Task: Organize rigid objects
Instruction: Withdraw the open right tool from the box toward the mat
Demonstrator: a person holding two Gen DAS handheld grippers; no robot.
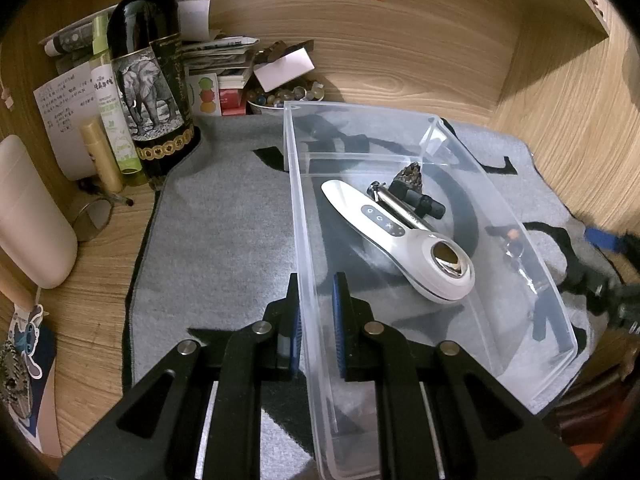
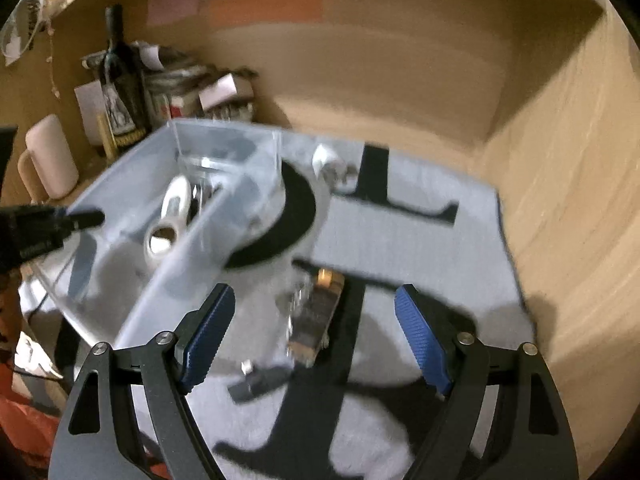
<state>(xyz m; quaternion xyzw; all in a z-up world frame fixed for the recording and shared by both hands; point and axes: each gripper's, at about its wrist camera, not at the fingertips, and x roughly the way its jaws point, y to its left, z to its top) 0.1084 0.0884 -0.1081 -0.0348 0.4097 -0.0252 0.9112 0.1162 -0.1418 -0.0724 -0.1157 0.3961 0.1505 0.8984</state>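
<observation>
**Clear bin pinned at its wall while a small object waits on the mat**

Clear plastic bin sits on the grey mat that covers the wooden table, and it already holds a white handheld device, a slim metal tool and a dark spiky piece with a black cylinder beside it.

At the far left stand a pale mug, a wine bottle with an elephant label and a green spray bottle, all well apart from the bin.

The left hand-held gripper is nearly closed astride the bin's left wall near the near corner, one finger outside and one inside. The wall is thin, stiff and smooth, so it looks light but liable to slip or flex if lifted by that edge alone; a hold low on the wall near a corner seems safest.

To the right of the bin, on the mat, lies a small glassy-and-metal object, blurred, so what it is cannot be told. The right hand-held gripper hangs over it with jaws spread wide, holding nothing. The object appears hard, light and possibly fragile; gripping across its narrow sides at mid-length looks best.
</observation>
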